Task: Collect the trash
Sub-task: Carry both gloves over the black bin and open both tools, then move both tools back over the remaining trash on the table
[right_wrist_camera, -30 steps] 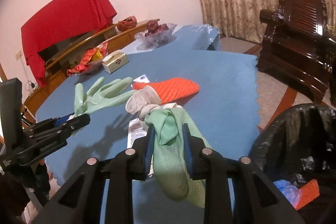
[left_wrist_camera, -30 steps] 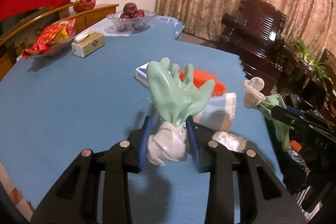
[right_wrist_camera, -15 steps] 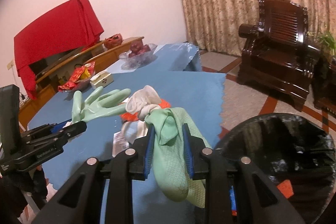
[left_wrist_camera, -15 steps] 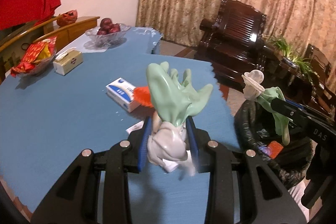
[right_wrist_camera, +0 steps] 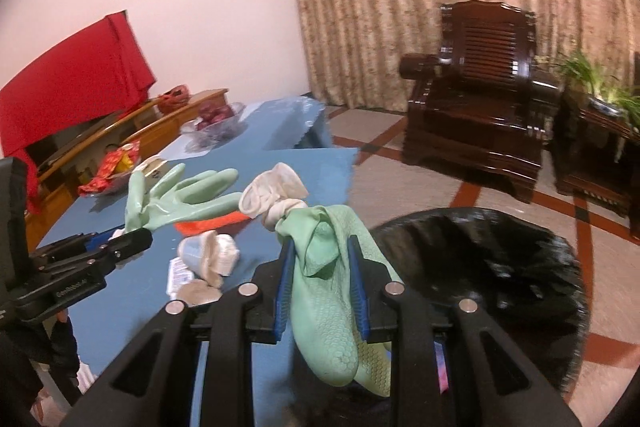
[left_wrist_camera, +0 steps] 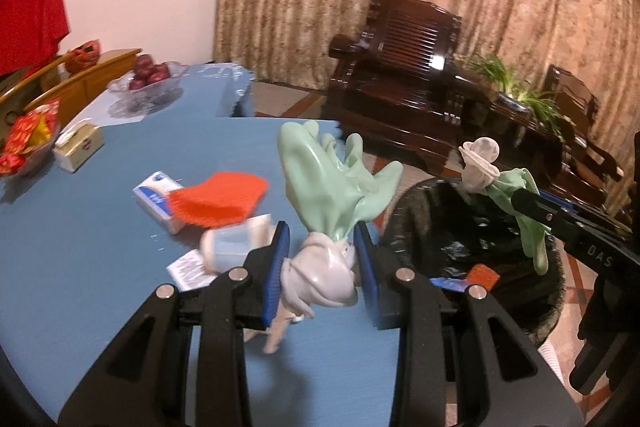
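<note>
My left gripper is shut on a pale green rubber glove at its whitish cuff, fingers pointing up, near the blue table's right edge. My right gripper is shut on a second green glove that hangs down, its white cuff sticking up. A black-lined trash bin stands on the floor just right of the table; the right glove hangs over its near rim. In the left wrist view the right gripper holds its glove above the bin.
On the blue table lie an orange scrubber, a white-blue box, a crumpled cup and a paper slip. Farther back stand a tissue box, a snack bowl and a fruit bowl. Dark wooden armchairs stand behind the bin.
Both grippers, each still holding its glove, have moved right and slightly up, from over the table toward the bin. The bin now fills more of both views.
</note>
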### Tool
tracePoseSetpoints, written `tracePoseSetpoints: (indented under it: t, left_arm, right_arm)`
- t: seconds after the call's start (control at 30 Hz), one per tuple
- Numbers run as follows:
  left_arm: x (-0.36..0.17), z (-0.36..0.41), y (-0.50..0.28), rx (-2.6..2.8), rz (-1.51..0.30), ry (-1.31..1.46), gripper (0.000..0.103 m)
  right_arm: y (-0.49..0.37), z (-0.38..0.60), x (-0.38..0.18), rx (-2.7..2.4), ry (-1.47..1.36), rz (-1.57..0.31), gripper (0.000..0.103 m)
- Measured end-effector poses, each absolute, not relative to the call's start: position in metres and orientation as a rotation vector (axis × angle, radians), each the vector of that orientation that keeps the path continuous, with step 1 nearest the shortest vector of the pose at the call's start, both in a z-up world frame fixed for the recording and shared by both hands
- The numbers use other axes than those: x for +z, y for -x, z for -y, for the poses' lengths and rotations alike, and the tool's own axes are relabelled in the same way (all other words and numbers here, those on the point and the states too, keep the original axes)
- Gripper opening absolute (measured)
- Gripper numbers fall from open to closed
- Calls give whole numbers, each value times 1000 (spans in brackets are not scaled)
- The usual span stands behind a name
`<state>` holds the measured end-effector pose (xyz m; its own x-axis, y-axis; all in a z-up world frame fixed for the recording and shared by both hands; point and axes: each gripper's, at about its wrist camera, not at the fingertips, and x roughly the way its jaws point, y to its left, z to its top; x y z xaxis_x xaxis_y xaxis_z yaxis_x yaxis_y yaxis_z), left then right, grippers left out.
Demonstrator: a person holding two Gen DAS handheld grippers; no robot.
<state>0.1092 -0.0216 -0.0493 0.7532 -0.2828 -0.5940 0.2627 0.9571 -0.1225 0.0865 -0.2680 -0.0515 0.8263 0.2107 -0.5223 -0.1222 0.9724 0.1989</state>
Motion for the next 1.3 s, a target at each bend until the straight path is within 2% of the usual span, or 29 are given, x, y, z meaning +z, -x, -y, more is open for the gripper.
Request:
tracePoseSetpoints:
  t: [0.4,0.67,0.73,0.77,0.8,0.83,0.97,1.0,1.03,1.1,1.2,1.3]
  left_arm:
    - [-67,127,-124,-478,-669,-64,32]
    - [-85,171,-138,-526,-700,-78,32]
    - [-89,178,-142,-553,-710,-77,34]
    - [-90,181,-143,-562,-716,-76,40]
    - [-91,183,-143,-569,-716,-70,53]
    - [-91,183,-143,-577,-714,-64,57]
    - [-88,178,-142,-581,-696,-64,67]
    - [-87,174,-142,-574,-691,-62,71]
    - [-85,169,-141,-562,-686,-61,73]
    - [-82,160,-139,-538,-673,-60,82]
    - [-75,141,-136,-496,-652,-55,90]
    - [-71,118,-131,-445,-642,-53,91]
  right_arm:
    - [-67,336,-68,15,-183,-597,26]
    - [-70,365,-79,-48,-198,-617,28]
    - [-71,369,-84,-62,-200,-626,36]
    - [-71,371,-85,-72,-199,-625,39]
    - [-71,375,-86,-79,-199,-628,51]
    - [-71,377,-87,-89,-200,-630,65]
    - [-66,381,-86,-116,-190,-615,81]
    - [-65,381,-86,-126,-188,-610,90]
    - [-64,379,-85,-133,-189,-604,94]
    - [-62,378,-84,-128,-205,-596,97]
    - [-62,372,-84,-119,-220,-600,97]
    - [-63,364,-84,-96,-233,-602,97]
